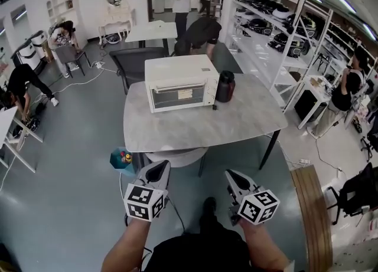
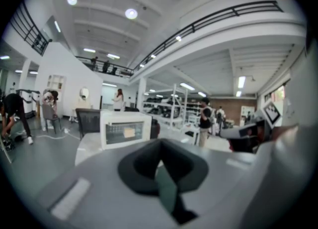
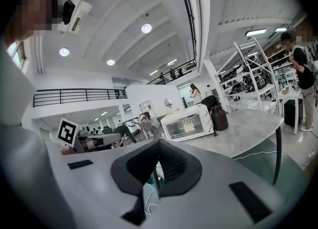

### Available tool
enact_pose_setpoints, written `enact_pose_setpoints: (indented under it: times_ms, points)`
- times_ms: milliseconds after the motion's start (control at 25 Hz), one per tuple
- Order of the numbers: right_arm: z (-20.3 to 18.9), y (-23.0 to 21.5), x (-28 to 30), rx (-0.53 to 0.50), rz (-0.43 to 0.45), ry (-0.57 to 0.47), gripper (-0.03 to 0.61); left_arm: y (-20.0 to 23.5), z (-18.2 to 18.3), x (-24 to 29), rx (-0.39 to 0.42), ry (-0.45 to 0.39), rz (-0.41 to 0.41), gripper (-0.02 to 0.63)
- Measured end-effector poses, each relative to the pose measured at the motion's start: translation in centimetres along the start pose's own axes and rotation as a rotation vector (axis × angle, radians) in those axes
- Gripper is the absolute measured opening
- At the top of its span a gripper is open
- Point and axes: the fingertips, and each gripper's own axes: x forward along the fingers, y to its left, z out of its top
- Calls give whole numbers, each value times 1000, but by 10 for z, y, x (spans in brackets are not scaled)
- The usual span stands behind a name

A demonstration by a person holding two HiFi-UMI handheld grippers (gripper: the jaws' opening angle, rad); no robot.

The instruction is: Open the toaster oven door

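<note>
A white toaster oven stands on the grey table with its glass door closed, facing me. It also shows far off as the white oven in the left gripper view and as the oven in the right gripper view. My left gripper and right gripper hang well short of the table's near edge, both shut with nothing between the jaws. Each carries a cube with square markers.
A dark jar stands just right of the oven. A dark chair sits behind the table, white shelving runs along the right, and a teal object lies on the floor under the table's left edge. Several people stand and bend around the room.
</note>
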Motion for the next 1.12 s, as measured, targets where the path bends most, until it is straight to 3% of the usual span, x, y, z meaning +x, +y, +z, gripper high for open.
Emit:
enact_pose_setpoints:
  times_ms: [440,880,1120]
  points:
    - [24,-66,96,11,99,38,-6,40,-8,88,-21,78,59,8]
    - [63,-159,188,18,193,106,-6,74,14,204,-62,122,148,8]
    - [78,-202,220,33,227,129,-6,87,18,239,-85,148,203,8]
